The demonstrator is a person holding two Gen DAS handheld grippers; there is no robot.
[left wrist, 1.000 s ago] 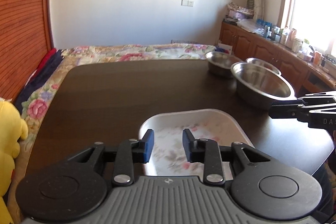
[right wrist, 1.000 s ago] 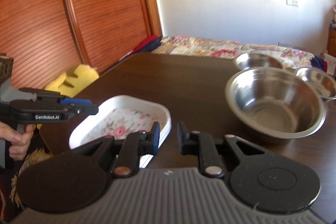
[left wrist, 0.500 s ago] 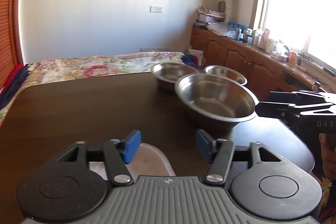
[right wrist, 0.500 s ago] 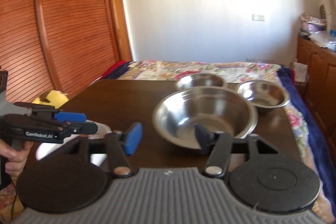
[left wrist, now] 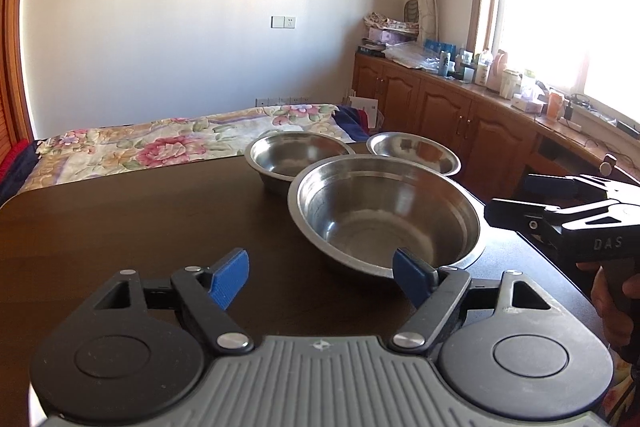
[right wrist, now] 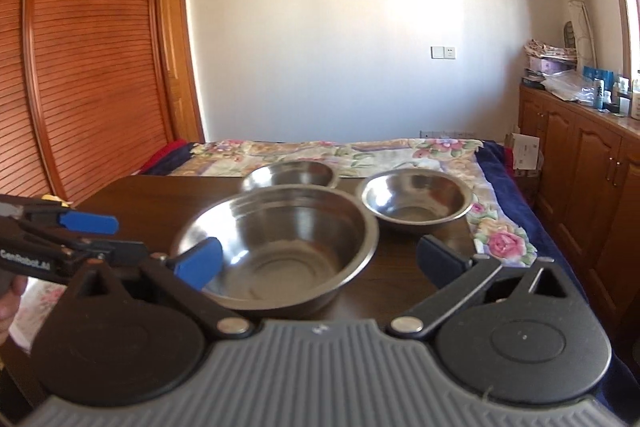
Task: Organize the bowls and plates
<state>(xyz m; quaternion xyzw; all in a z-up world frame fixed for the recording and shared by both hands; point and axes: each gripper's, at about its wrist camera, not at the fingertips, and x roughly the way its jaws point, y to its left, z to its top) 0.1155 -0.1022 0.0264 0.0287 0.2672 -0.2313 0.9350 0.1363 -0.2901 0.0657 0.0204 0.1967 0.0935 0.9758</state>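
Both jaws stand wide apart and hold nothing. Your right gripper (right wrist: 318, 263) straddles the near rim of the large steel bowl (right wrist: 280, 247) on the table (left wrist: 120, 227); your left gripper (left wrist: 320, 275) hovers beside it. Pinch 1 rim wall squarely. The bowl is round, mouth upward, with no long axis.

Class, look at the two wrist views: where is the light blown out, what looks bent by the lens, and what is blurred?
Left wrist view: the window is overexposed to white and the large steel bowl carries soft glare. Right wrist view: the slatted wardrobe doors bow in the fisheye, and the left gripper at the frame edge is slightly blurred.
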